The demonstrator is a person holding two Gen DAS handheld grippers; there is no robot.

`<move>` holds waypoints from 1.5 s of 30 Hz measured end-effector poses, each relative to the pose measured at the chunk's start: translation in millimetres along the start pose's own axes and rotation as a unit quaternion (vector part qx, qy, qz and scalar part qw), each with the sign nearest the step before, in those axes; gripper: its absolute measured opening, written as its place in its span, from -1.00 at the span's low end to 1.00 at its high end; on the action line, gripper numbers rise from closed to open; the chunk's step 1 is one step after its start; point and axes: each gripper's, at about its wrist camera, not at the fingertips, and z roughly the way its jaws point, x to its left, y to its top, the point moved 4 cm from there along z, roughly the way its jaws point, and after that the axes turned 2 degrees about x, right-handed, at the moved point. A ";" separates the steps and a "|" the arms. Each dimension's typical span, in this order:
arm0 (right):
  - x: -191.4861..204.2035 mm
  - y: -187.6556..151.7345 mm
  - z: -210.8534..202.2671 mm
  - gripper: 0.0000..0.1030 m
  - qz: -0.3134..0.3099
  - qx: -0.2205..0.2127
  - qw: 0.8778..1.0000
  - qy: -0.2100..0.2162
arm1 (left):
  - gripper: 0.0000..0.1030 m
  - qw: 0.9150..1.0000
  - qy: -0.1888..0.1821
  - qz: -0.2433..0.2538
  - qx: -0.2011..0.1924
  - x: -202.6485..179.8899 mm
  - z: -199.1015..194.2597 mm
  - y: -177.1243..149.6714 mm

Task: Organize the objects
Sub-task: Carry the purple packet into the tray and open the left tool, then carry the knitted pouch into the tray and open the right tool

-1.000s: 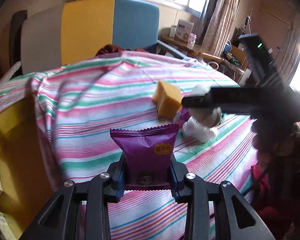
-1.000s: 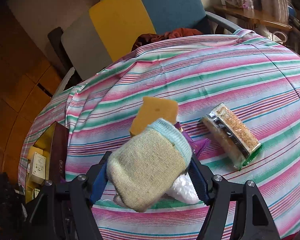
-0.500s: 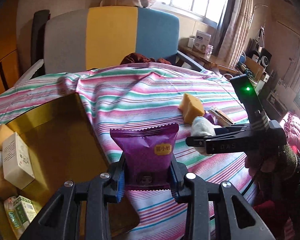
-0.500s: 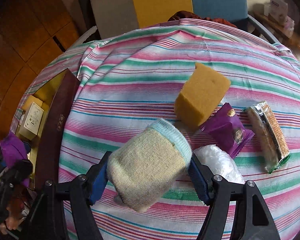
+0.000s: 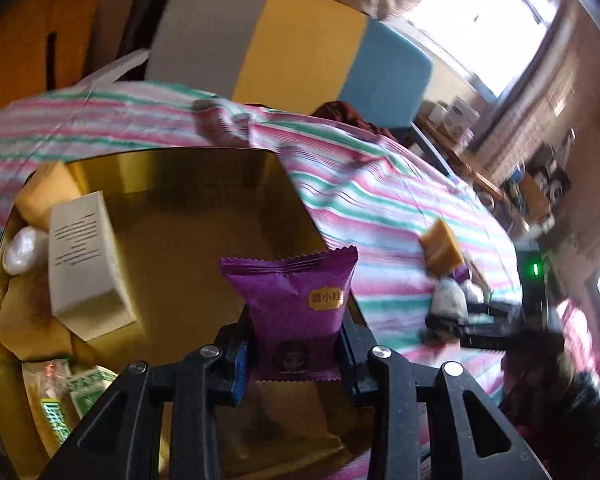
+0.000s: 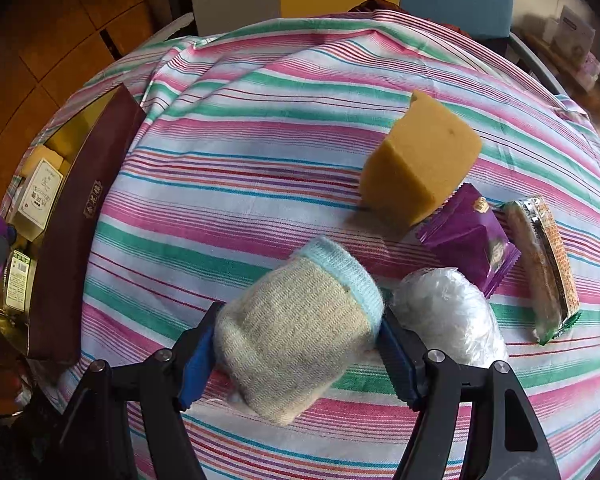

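My left gripper is shut on a purple snack packet and holds it over the gold inside of an open box. In that box lie a white carton, a yellow sponge, a white wrapped lump and green packets. My right gripper is shut on a rolled beige sock with a pale blue cuff, just above the striped tablecloth. Beside it on the cloth lie a yellow sponge, a second purple packet, a white plastic-wrapped bundle and a long cracker packet.
The box's maroon outer wall stands at the table's left edge in the right wrist view. A grey, yellow and blue chair back stands behind the table. A window and cluttered shelves are at the far right. A person's dark sleeve holds the right gripper.
The left gripper has carried the purple packet leftward from above the cloth to above the open box. The right gripper with the sock has sunk closer to the cloth and rolled.
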 end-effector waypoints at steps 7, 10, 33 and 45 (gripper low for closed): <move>7.9 -0.1 -4.5 0.42 -0.010 -0.008 1.000 0.013 | -0.32 0.999 0.022 -0.047 -0.007 37.2 9.6 51.8; 9.1 -0.4 -3.9 0.42 -0.014 -0.007 1.000 0.011 | -0.32 0.998 0.050 -0.048 -0.002 48.1 24.1 67.9; 5.1 3.5 -7.6 0.42 -0.016 -0.022 1.000 0.011 | -0.11 0.987 0.153 -0.049 0.030 88.0 58.2 91.0; -2.6 3.0 -5.7 0.42 0.002 -0.019 1.000 -0.001 | 0.19 0.986 0.156 0.000 -0.059 62.6 -22.5 60.6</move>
